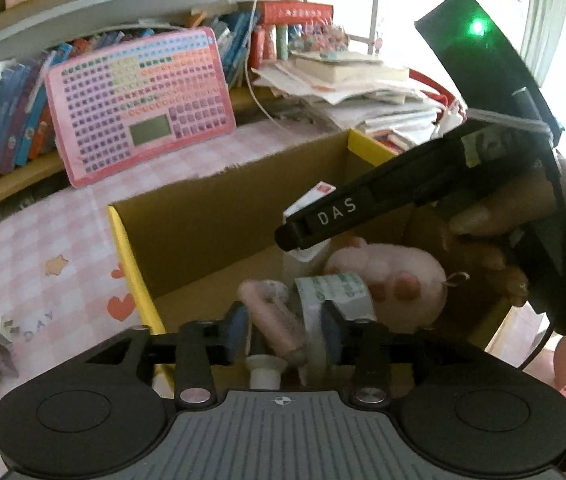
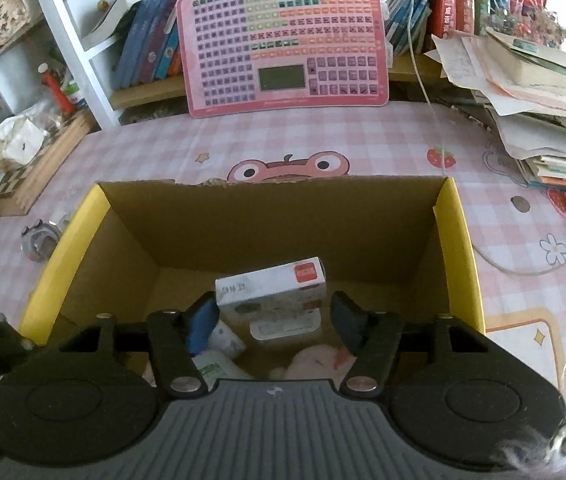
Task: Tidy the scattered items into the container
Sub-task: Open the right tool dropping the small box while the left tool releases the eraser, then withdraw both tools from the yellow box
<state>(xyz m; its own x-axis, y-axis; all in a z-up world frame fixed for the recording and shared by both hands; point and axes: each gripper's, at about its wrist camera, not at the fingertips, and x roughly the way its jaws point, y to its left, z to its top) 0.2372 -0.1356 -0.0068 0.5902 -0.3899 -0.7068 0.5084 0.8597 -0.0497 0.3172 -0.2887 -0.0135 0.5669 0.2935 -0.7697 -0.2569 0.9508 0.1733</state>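
Observation:
A cardboard box with yellow rims (image 2: 459, 240) stands open on the pink checked table. My right gripper (image 2: 275, 320) hovers over it, pads apart. A white carton with a red square (image 2: 271, 284) lies just beyond the pads, untouched by them. A pink plush (image 2: 315, 360) and a white-green bottle (image 2: 219, 360) lie on the box floor. In the left wrist view my left gripper (image 1: 283, 328) is above the box's (image 1: 131, 248) near end, open. A blurred pink item (image 1: 267, 312) and a white-green labelled item (image 1: 335, 292) show between its pads. The right gripper's black finger (image 1: 323, 216) crosses above the plush (image 1: 387, 276).
A pink button board (image 2: 283, 40) leans on books at the back. Piled papers (image 2: 543, 100) crowd the right side, with a white cable (image 2: 523, 268) trailing over the table. A small grey toy (image 2: 39, 240) lies left of the box, near a wooden crate (image 2: 39, 168).

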